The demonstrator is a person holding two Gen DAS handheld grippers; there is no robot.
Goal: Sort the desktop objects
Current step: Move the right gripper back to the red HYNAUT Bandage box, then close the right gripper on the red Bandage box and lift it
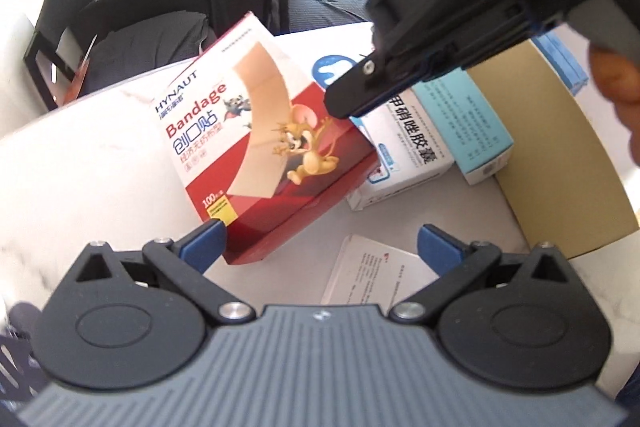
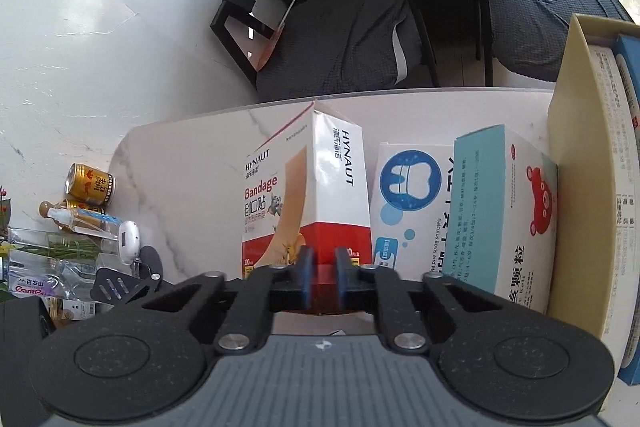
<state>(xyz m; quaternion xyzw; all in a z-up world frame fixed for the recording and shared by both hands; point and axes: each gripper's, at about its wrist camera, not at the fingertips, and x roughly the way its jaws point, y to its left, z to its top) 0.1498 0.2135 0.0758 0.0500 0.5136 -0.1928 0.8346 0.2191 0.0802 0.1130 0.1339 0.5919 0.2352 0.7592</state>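
The right gripper (image 2: 320, 267) has its jaws pinched tight on the red lower corner of the bandage box (image 2: 308, 195), the blue pads pressed against it from either side. In the left wrist view that same gripper (image 1: 344, 103) reaches in from the upper right and meets the box (image 1: 264, 151) at its right edge, and the box sits tilted, one end raised off the white marble surface (image 1: 80, 179). The left gripper (image 1: 320, 247) hangs just short of the box's near red corner, its jaws wide and holding nothing; its left pad lies just beside that corner, though whether it touches cannot be told.

Just right of the bandage box lies a white box with a blue tooth emblem (image 2: 408, 203), and over it leans a pale blue box with a red bear (image 2: 504, 211). Beyond them stands a tan cardboard tray (image 2: 576, 195) holding more boxes on edge. A printed leaflet (image 1: 376, 271) lies flat on the surface between the left jaws.

At the far left of the surface (image 2: 180, 163) are two gold cans (image 2: 90, 187), a small spray bottle (image 2: 80, 217), a white earbud case (image 2: 128, 237) and clear plastic packaging. Dark chairs (image 2: 340, 27) stand past the edge.
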